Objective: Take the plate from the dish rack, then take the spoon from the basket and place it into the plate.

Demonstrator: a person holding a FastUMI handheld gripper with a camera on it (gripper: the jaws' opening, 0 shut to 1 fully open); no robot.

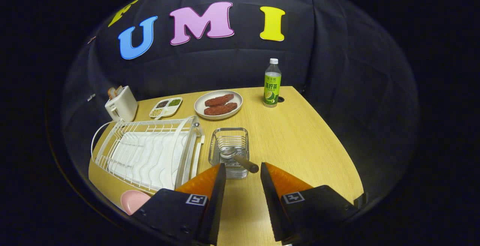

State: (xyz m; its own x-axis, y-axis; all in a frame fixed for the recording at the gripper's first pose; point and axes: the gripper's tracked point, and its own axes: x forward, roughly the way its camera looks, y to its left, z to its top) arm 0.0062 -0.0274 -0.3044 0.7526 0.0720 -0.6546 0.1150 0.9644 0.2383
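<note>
1. Fingers (pixel 243 169) spread wide apart, holding nothing, low over the near part of the wooden counter (pixel 300 141).
2. Spoon (pixel 238 156) just ahead of the fingers, leaning in the wire basket (pixel 229 150) near the middle of the counter.
3. Spoon bowl down inside the basket, brown handle poking up and out over the near rim.
4. Handle tip aimed at the gap between the fingers, a bit closer to the right one.
5. Long line of the spoon running from far-left to near-right, slanted, not lying flat.
6. Pink plate (pixel 133 201) out of the rack already, flat on the near left corner of the counter, beside the left finger and partly hidden.
7. White dish rack (pixel 150 152) empty, just left of the basket, along the left edge.
8. Farther back: plate of brown food (pixel 218 104), little tray (pixel 166 107), toaster (pixel 120 105), green bottle (pixel 272 83).
9. Next job, most likely: move forward a little, close on the handle, lift straight up.
10. Then a swing to the near left corner for the drop onto the pink plate.
</note>
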